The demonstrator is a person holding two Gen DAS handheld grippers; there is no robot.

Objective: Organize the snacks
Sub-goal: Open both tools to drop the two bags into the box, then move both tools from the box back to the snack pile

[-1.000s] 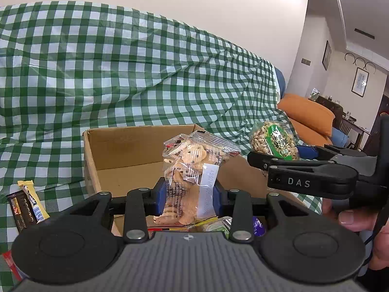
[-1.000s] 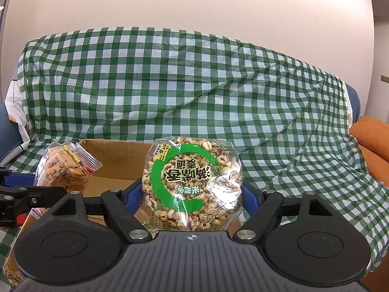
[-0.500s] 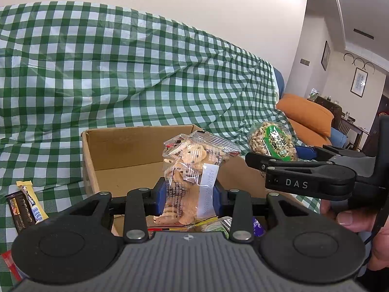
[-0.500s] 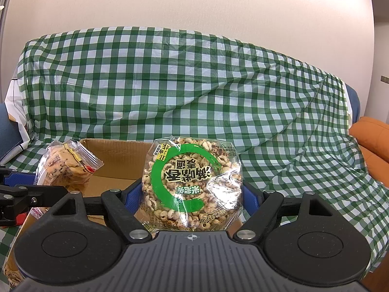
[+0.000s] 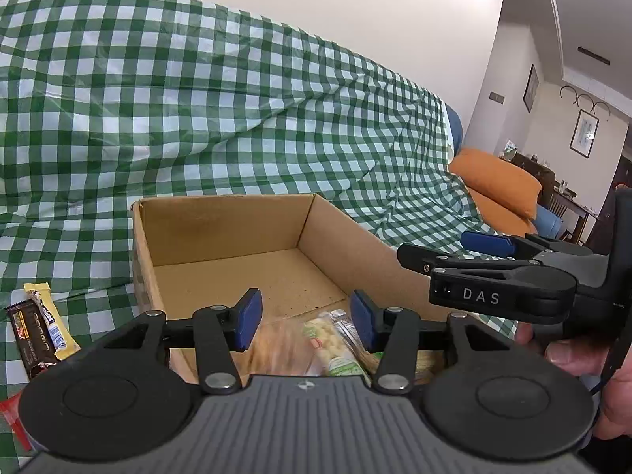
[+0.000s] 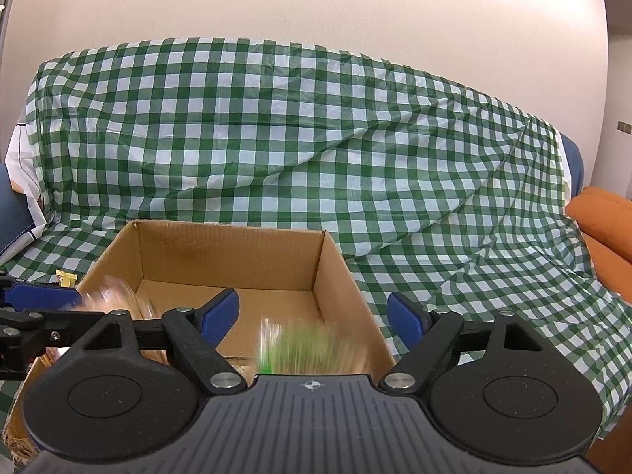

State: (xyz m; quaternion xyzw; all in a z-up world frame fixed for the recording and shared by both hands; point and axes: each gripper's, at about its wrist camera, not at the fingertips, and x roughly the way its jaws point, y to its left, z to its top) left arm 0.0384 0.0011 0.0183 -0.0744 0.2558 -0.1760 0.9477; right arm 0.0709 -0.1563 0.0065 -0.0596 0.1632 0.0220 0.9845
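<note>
- Snacks lie at the near end of the cardboard box (image 5: 221, 233); two of them show as blurs below the claws, so their outlines cannot be read.
- Left gripper (image 5: 302, 318): its jaws have just been opening and stand apart with nothing pressed between the blue pads; the pale biscuit bag (image 5: 276, 349) is a smear just under and between them, not touched by either pad.
- Right gripper (image 6: 314, 316): jaws spread wide, both blue pads bare; the green-labelled bag (image 6: 304, 349) is a streaked blur below the gap, over the box's near right corner.
- Each claw also shows in the other's camera: the right one enters the left view from the right edge, marked "DAS", with part of a hand (image 5: 568, 351) behind it; the left one enters the right view from the left edge, with the biscuit bag blurred beside it.
- Count: two grippers, one box, two blurred bags in motion blur.
- Other packets (image 5: 339, 341) lie in the box's near end, partly covered by the left claw's body; their number is hard to make out.
- Outside the box, to its left, lie one brown chocolate bar (image 5: 33, 339) and one yellow-and-white bar (image 5: 49, 318), touching side by side; a red wrapper (image 5: 12, 414) is cut off at the frame edge.
- The box sits on a green checked cloth (image 6: 316, 138); one orange cushion (image 5: 497, 185) lies beyond it to the right.
</note>
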